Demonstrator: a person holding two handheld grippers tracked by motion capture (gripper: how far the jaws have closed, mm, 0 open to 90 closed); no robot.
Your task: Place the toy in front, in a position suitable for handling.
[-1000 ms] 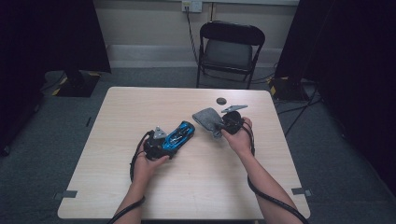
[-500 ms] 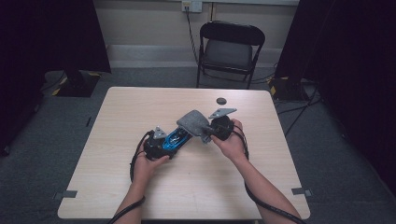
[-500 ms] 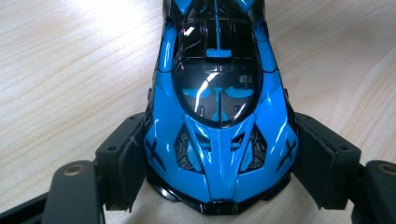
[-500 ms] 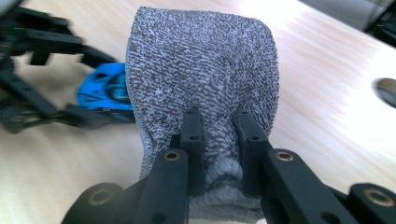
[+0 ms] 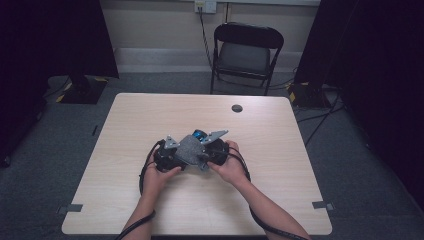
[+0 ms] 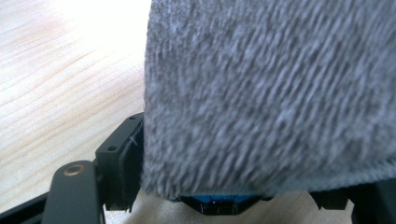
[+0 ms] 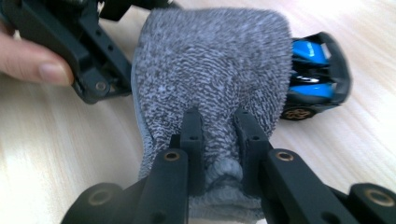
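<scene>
A blue and black toy car [image 7: 315, 77] is held just above the table by my left gripper [image 5: 172, 154], which is shut on its sides. The car's nose [image 5: 199, 135] pokes out past a grey terry cloth [image 5: 189, 149]. My right gripper [image 7: 219, 126] is shut on a bunched fold of that cloth [image 7: 210, 60] and holds it draped over the car's middle and rear. In the left gripper view the cloth [image 6: 271, 93] hangs close in front, with a strip of blue car [image 6: 217, 204] under its hem. The two grippers meet at the table's middle.
A small black round object [image 5: 237, 108] lies near the far edge of the light wooden table [image 5: 150, 115]. A black folding chair [image 5: 247, 52] stands behind the table. Dark curtains flank the room, and cables run across the floor.
My right gripper has carried the grey cloth leftward from beside the car onto it, covering most of the car. The left gripper and the car have stayed put.
</scene>
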